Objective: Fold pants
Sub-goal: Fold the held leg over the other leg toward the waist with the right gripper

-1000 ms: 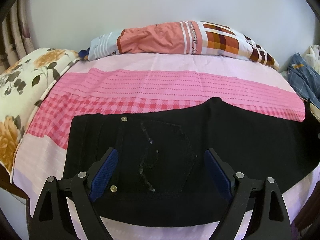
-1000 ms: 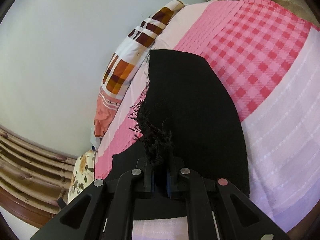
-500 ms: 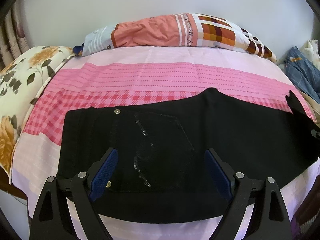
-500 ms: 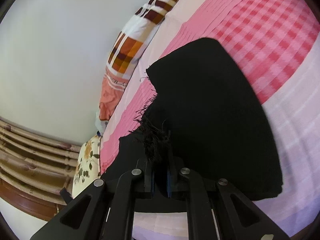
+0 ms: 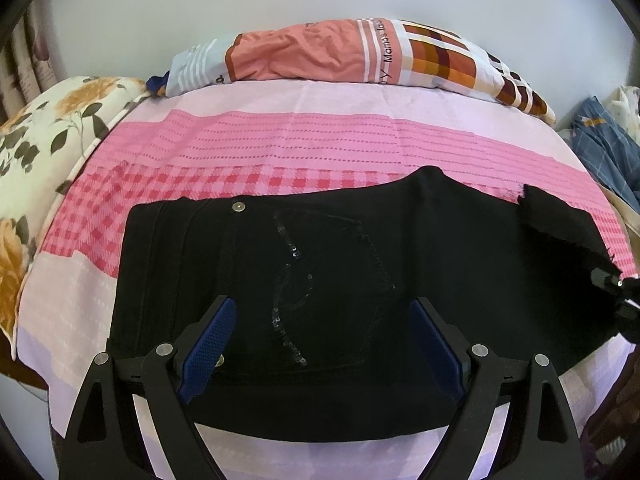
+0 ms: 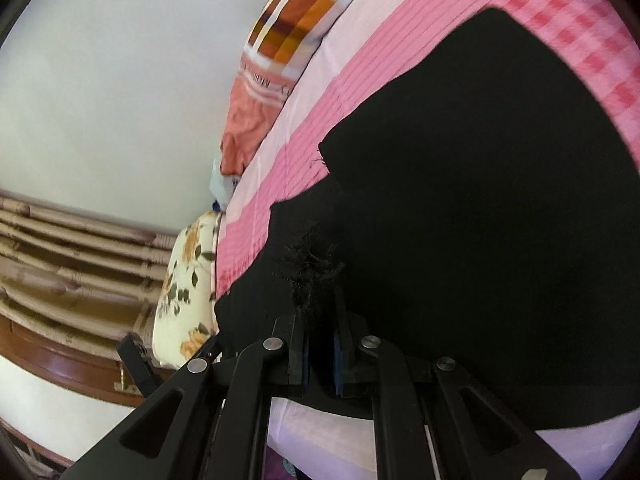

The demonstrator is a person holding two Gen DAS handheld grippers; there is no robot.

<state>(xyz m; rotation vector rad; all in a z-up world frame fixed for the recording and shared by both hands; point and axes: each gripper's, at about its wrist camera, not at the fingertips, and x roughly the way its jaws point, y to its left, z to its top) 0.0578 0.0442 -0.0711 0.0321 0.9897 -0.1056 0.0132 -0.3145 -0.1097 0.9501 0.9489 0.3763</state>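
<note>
Here the black pants [image 5: 400, 264] lie spread flat on the bed [image 5: 280, 148], waist end under the left tongs [image 5: 323, 338], leg end running off toward the right tongs [image 6: 320, 344]. Back pocket with a sequin outline faces up, directly between the left tongs' blue pads [image 5: 208, 336]; a metal rivet sits ahead of the left pad. Left tongs wide open, hovering over the seat of the pants, gripping nothing; contact with the fabric cannot be told. Right tongs closed on the frayed hem, black threads sticking out ahead of the jaws, hem corner lifted and turned over above the rest of the leg. In the left view that raised hem flap shows at far right. Beyond the left tongs, pink striped and checked sheet, then a patchwork pillow [image 5: 360, 56] against the wall. Floral pillow [image 5: 36, 152] left of the left tongs, blue cloth [image 5: 604, 152] to its right.
</note>
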